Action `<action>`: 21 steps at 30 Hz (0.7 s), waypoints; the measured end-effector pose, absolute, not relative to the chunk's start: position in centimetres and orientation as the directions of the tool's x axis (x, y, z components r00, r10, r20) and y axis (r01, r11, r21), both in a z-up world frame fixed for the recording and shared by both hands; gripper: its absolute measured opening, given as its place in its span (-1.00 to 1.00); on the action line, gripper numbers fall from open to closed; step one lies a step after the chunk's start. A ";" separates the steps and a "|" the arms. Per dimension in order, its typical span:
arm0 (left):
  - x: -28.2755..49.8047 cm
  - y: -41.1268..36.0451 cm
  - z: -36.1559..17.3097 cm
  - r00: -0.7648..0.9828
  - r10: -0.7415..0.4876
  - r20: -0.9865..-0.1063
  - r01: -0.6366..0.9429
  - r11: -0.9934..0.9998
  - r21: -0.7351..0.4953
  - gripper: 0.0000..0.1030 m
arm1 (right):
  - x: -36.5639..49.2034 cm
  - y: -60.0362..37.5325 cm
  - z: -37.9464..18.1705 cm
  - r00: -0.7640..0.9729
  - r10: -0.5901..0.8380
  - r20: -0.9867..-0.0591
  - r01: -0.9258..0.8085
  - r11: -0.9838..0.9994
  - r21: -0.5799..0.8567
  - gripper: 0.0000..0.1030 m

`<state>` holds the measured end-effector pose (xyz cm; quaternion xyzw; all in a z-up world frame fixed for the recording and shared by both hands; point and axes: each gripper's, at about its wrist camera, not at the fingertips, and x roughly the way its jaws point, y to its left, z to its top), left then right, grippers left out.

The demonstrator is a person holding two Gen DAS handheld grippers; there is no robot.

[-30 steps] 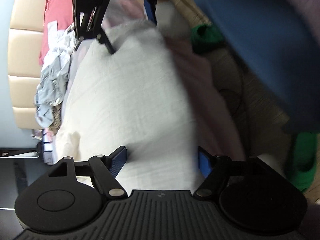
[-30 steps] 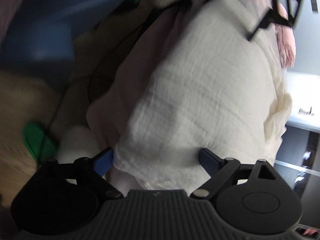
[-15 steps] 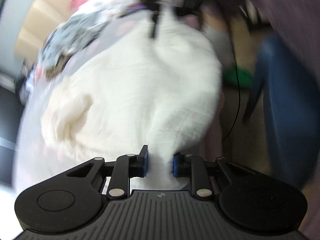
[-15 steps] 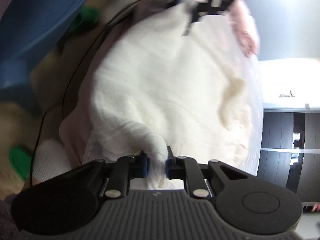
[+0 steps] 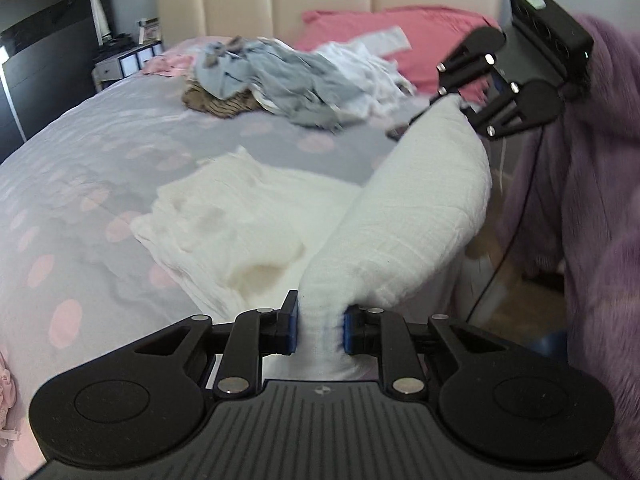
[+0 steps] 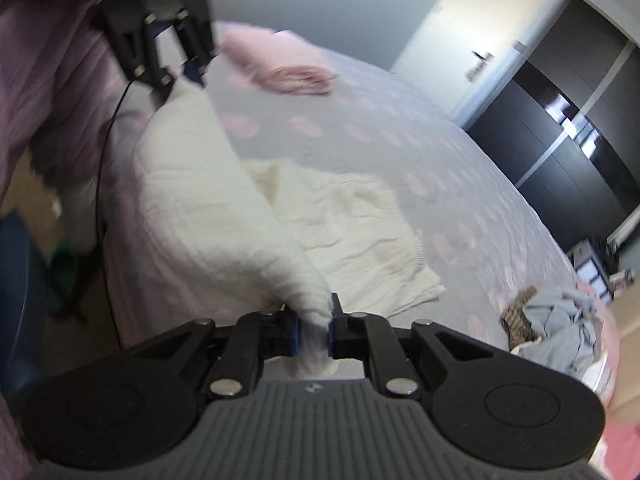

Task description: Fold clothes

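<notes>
A white muslin garment lies on the bed, its near edge lifted between both grippers while the rest rests flat on the sheet. My left gripper is shut on one corner of it. My right gripper is shut on the other corner; it also shows in the left wrist view at the upper right. In the right wrist view the garment rises in a band toward the left gripper at the upper left.
The bed has a lilac sheet with pink dots. A pile of grey, white and brown clothes lies near the red pillow and headboard. A pink garment lies farther along. Dark wardrobes stand beyond. The person's purple sleeve is at right.
Both grippers have closed on the garment's corners and lifted its edge up off the bed. Both views swung from looking down to looking across the bed.
</notes>
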<state>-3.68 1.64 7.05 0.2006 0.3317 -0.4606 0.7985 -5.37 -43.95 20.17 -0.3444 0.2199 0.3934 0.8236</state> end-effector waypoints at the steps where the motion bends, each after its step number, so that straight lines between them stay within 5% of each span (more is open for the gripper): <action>1: -2.8 1.7 7.5 0.358 -0.606 -0.710 0.861 0.509 0.000 -0.66 | -4.3 -44.2 20.7 0.591 0.506 -0.628 -0.796 0.489 -0.356 -0.74; 9: 6.3 1.4 8.8 0.349 -0.608 -0.713 0.767 0.622 -0.155 -0.66 | 5.1 -44.4 20.9 0.566 0.529 -0.632 -0.717 0.695 -0.060 -0.75; 21: 20.1 0.5 2.5 0.310 -0.604 -0.735 0.546 0.745 -0.382 -0.62 | 19.4 -44.0 14.8 0.514 0.471 -0.717 -0.514 0.838 0.182 -0.73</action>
